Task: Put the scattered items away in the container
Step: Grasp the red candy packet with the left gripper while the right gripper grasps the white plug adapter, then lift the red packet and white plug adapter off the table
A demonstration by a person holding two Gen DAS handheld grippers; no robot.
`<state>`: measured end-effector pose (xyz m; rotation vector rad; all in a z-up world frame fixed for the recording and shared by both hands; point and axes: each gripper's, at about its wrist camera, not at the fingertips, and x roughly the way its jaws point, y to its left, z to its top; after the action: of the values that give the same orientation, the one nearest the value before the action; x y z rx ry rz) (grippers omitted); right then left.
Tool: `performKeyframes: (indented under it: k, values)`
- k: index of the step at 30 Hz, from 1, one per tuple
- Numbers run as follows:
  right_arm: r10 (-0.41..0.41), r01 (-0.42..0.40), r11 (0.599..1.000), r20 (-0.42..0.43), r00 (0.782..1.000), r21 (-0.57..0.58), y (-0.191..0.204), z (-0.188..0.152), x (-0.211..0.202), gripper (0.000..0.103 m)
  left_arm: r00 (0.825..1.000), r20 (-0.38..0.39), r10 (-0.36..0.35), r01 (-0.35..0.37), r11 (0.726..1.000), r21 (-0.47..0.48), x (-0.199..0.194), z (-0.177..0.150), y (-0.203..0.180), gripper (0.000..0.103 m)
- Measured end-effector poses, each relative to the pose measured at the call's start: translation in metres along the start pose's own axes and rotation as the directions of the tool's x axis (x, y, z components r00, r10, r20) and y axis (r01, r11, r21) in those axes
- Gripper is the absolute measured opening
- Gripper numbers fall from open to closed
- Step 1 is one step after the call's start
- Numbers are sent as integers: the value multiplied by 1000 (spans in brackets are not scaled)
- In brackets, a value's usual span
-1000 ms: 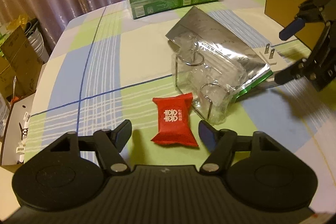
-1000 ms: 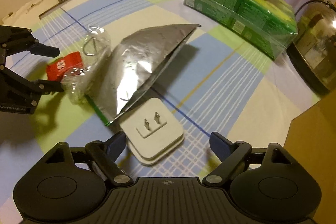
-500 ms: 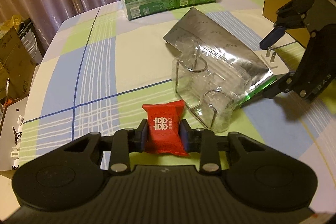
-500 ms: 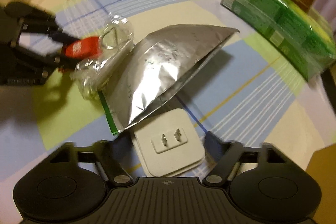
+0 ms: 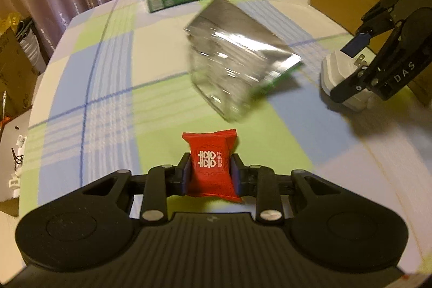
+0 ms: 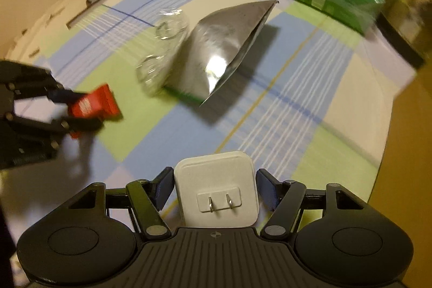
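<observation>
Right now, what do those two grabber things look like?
Both are black. The left gripper and the right gripper each have two thin jointed fingers with dark blue pads, silver screws, two round bumps and a ribbed body. One side reads "DAS" in white.

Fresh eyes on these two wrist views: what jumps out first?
The red candy packet clamped in the left gripper, low in its view. The right gripper straddles a white plug adapter, prongs facing the camera. Between them a silver foil pouch lies on the checked tablecloth.
</observation>
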<state>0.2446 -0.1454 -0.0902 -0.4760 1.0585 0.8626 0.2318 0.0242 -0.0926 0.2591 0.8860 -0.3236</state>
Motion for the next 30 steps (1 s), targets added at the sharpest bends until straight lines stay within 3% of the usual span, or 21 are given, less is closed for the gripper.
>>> performKeyframes:
  k: [5,10,14,24,30]
  values:
    - [10,-11,999,20,1000,43,22,-39,-19,63,999,-17,-33,34,999,28,-22,-18,-28,24]
    - [-1,-4,997,67,998,72,31,-66,-25,63,1000,-21,-21,22,999,32,-30,-31,-41,26]
    - [-21,11,996,114,993,87,29,-73,-25,64,1000,-7,3,-3,1000,19,-31,-34,-45,33]
    - [-9,-7,994,152,988,109,21,-83,-19,72,999,19,29,-29,1000,12,-28,-34,-47,34]
    - [-61,42,992,152,986,122,30,-91,-18,72,999,22,44,-44,999,6,-28,-33,-49,35]
